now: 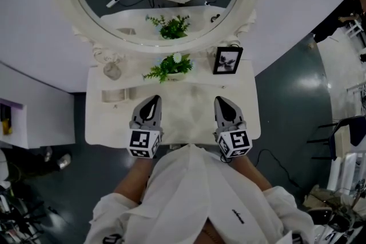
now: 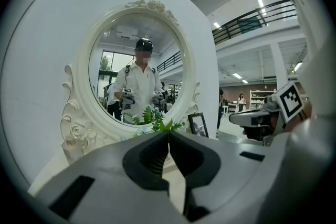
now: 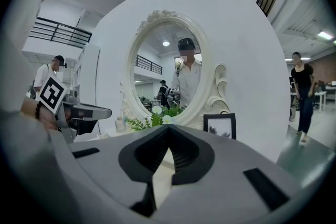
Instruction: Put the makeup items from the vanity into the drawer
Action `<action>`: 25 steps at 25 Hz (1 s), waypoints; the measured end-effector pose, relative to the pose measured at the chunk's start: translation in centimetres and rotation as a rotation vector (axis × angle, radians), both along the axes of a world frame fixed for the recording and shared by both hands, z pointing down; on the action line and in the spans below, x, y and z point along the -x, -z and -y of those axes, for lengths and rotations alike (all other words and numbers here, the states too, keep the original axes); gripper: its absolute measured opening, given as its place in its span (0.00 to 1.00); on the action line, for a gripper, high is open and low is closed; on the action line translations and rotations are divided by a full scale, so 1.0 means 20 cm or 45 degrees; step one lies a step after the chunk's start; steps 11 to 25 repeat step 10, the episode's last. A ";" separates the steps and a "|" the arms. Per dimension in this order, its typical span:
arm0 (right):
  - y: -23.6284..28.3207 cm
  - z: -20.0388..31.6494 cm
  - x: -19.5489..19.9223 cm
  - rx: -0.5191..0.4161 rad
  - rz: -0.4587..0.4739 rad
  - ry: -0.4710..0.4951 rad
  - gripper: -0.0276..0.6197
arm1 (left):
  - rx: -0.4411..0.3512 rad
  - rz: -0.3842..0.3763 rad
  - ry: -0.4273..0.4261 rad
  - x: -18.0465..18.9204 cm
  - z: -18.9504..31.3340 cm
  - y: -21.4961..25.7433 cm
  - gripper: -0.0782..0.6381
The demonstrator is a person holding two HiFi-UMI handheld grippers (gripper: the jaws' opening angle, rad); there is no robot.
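Note:
The white vanity top (image 1: 189,117) lies under both grippers in the head view. A small clear bottle (image 1: 112,70) stands at its back left by the mirror's base, and it also shows as the bottle (image 3: 121,123) in the right gripper view. A pale rectangular item (image 1: 114,95) lies in front of the bottle. My left gripper (image 1: 154,99) hovers over the front middle of the top, its jaws shut with nothing between them (image 2: 168,132). My right gripper (image 1: 219,100) hangs beside it, also shut and empty (image 3: 167,127). No drawer is in view.
An oval white-framed mirror (image 1: 68,14) rises behind the top. A green plant with white flowers (image 1: 169,67) and a black picture frame (image 1: 227,60) stand in front of it. A white cabinet (image 1: 28,117) sits to the left, and dark floor surrounds the vanity.

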State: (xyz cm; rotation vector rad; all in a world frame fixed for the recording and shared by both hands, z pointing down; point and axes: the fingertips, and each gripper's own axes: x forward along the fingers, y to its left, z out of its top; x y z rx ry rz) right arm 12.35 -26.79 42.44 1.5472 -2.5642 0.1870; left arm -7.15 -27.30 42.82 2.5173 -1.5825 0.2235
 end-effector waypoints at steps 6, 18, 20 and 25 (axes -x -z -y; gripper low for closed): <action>-0.01 0.00 0.02 0.005 -0.002 0.011 0.07 | 0.000 -0.003 -0.005 0.00 0.00 0.00 0.15; -0.01 0.00 0.02 0.007 -0.001 0.010 0.07 | 0.003 -0.003 -0.007 -0.01 0.01 0.00 0.15; -0.01 0.00 0.02 0.007 -0.001 0.010 0.07 | 0.003 -0.003 -0.007 -0.01 0.01 0.00 0.15; -0.01 0.00 0.02 0.007 -0.001 0.010 0.07 | 0.003 -0.003 -0.007 -0.01 0.01 0.00 0.15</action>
